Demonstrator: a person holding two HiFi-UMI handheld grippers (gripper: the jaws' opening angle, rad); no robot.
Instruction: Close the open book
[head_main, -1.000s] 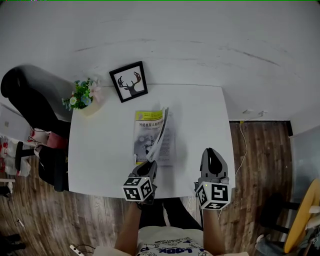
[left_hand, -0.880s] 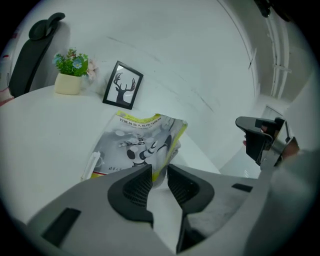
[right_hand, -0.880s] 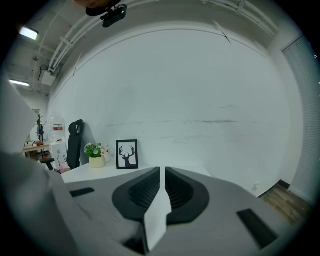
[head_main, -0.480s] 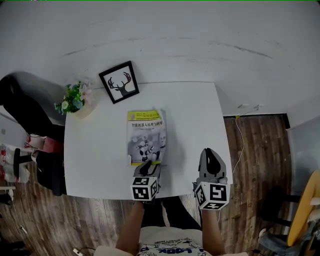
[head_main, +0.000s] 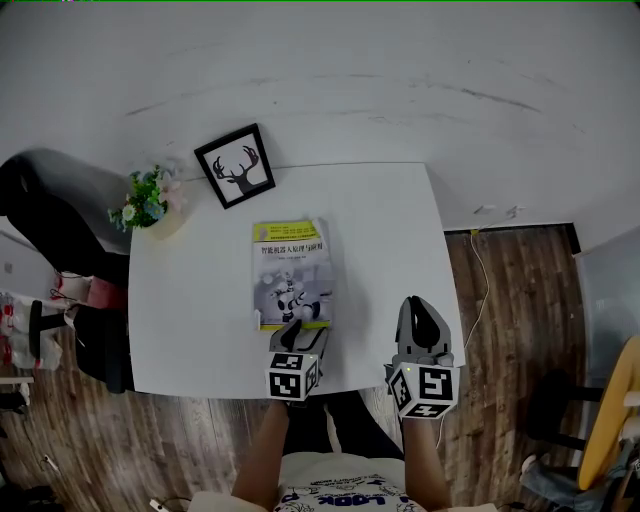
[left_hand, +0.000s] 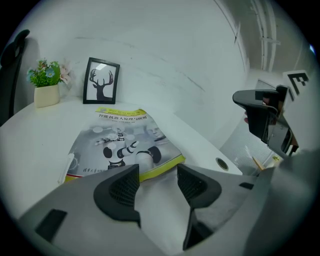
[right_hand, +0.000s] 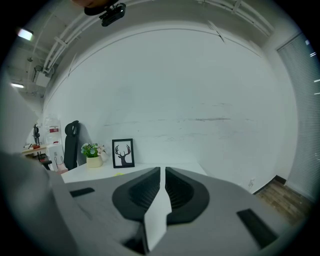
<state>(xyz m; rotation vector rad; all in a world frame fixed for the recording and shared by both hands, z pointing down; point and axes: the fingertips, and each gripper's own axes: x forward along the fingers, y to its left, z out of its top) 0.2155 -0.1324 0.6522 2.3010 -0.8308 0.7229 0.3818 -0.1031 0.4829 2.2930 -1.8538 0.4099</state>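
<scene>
The book (head_main: 290, 272) lies closed and flat on the white table (head_main: 190, 320), its cover with a robot picture and yellow bands facing up. My left gripper (head_main: 293, 330) sits just off the book's near edge. Its jaws are opening and nothing is between them. In the left gripper view the book (left_hand: 120, 145) lies just beyond the left gripper (left_hand: 157, 175). My right gripper (head_main: 425, 315) hovers at the table's near right edge, apart from the book. In the right gripper view the right gripper (right_hand: 162, 175) has its jaws shut on nothing.
A framed deer picture (head_main: 235, 165) leans at the back of the table. A small potted plant (head_main: 148, 195) stands at the back left corner. A dark chair (head_main: 50, 200) is left of the table. A cable (head_main: 480, 270) runs over the wooden floor on the right.
The pages that stood raised a second ago have dropped, and the book now lies closed. My left gripper let go, opened its jaws and shifted right. The right gripper stayed put.
</scene>
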